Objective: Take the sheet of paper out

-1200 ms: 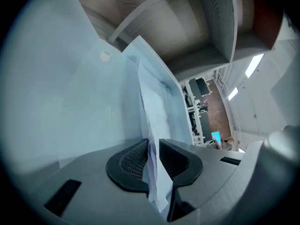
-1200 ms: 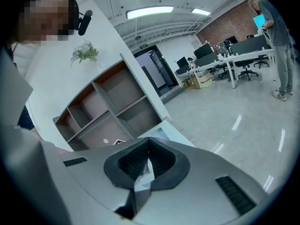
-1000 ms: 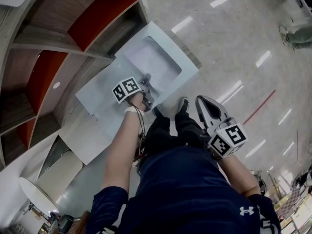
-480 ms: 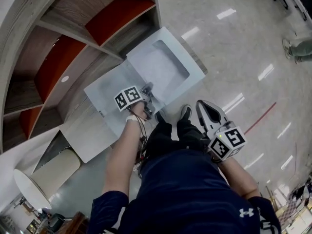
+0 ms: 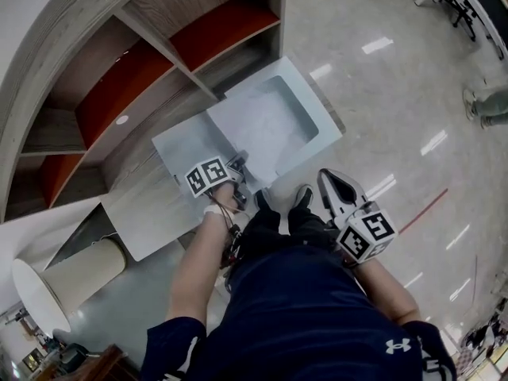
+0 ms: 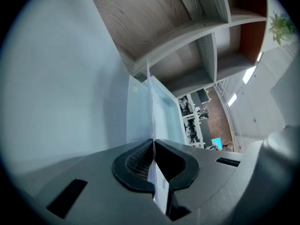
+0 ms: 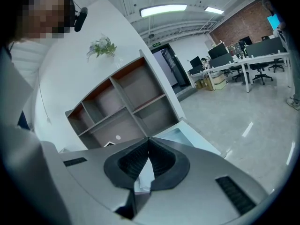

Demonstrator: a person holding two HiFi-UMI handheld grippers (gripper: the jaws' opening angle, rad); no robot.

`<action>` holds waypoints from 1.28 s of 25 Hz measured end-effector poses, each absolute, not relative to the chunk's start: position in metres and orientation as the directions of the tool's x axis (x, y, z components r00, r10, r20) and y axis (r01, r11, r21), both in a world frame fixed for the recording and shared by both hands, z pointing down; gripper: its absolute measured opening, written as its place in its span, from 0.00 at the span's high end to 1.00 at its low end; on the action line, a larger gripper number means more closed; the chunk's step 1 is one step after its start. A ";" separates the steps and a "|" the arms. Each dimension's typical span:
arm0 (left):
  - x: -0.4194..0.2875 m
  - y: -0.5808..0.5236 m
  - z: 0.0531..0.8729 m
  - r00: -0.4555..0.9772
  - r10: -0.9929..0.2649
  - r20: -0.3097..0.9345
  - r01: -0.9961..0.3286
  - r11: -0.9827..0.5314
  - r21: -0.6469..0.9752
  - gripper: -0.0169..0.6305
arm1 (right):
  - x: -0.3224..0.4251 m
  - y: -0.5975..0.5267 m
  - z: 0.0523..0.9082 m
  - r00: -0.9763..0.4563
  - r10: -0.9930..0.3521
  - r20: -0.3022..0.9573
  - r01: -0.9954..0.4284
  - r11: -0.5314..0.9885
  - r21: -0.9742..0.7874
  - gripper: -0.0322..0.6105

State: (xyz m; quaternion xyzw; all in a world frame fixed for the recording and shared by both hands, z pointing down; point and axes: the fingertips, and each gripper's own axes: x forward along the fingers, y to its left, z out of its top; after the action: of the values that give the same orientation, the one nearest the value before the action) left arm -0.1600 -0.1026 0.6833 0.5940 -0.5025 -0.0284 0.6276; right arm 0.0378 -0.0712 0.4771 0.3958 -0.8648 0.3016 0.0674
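Observation:
My left gripper (image 5: 238, 162) is shut on a thin white sheet of paper (image 5: 184, 151), which spreads out to the left of a pale flat unit with a rectangular recess (image 5: 274, 117) on the floor. In the left gripper view the sheet of paper (image 6: 151, 108) shows edge-on, rising from between the closed pads of my left gripper (image 6: 153, 142). My right gripper (image 5: 329, 179) hangs beside the person's right leg, away from the unit. In the right gripper view, my right gripper (image 7: 149, 140) has its jaws together at the tip, with nothing clearly gripped.
Wooden shelving with red back panels (image 5: 119, 78) stands right behind the unit. A second white panel (image 5: 151, 213) lies to the lower left, and a white cylinder (image 5: 59, 282) beyond it. Shiny floor (image 5: 397, 94) stretches to the right, with office desks and chairs (image 7: 243, 55) in the distance.
My left gripper has drawn back towards the person and risen a little, the sheet still in it. The head view has swung, bringing more of the shelving in. The right gripper has shifted slightly.

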 end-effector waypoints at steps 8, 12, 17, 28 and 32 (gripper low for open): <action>-0.176 -0.085 0.655 0.478 -0.671 0.567 -0.554 0.271 0.787 0.95 | 0.028 -0.070 0.462 -0.694 -0.638 0.334 -0.712 0.540 -0.449 0.93; -0.180 -0.079 0.640 0.476 -0.688 0.548 -0.546 0.257 0.797 0.95 | 0.030 -0.071 0.455 -0.693 -0.642 0.327 -0.713 0.548 -0.437 0.93; -0.182 -0.073 0.618 0.469 -0.719 0.514 -0.531 0.235 0.814 0.95 | 0.034 -0.076 0.449 -0.684 -0.657 0.318 -0.721 0.540 -0.435 0.93; -0.169 -0.076 0.572 0.498 -0.735 0.460 -0.564 0.128 0.816 0.95 | 0.036 -0.087 0.447 -0.681 -0.669 0.299 -0.719 0.533 -0.446 0.93; -0.165 -0.074 0.560 0.512 -0.735 0.445 -0.565 0.102 0.818 0.95 | 0.036 -0.090 0.446 -0.680 -0.671 0.295 -0.719 0.534 -0.445 0.93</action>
State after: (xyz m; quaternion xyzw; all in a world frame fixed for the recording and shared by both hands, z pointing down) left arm -0.1653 -0.0741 0.5603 0.6658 -0.4883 -0.0758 0.5590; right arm 0.0360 -0.0899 0.4459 0.3973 -0.8746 0.2743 0.0441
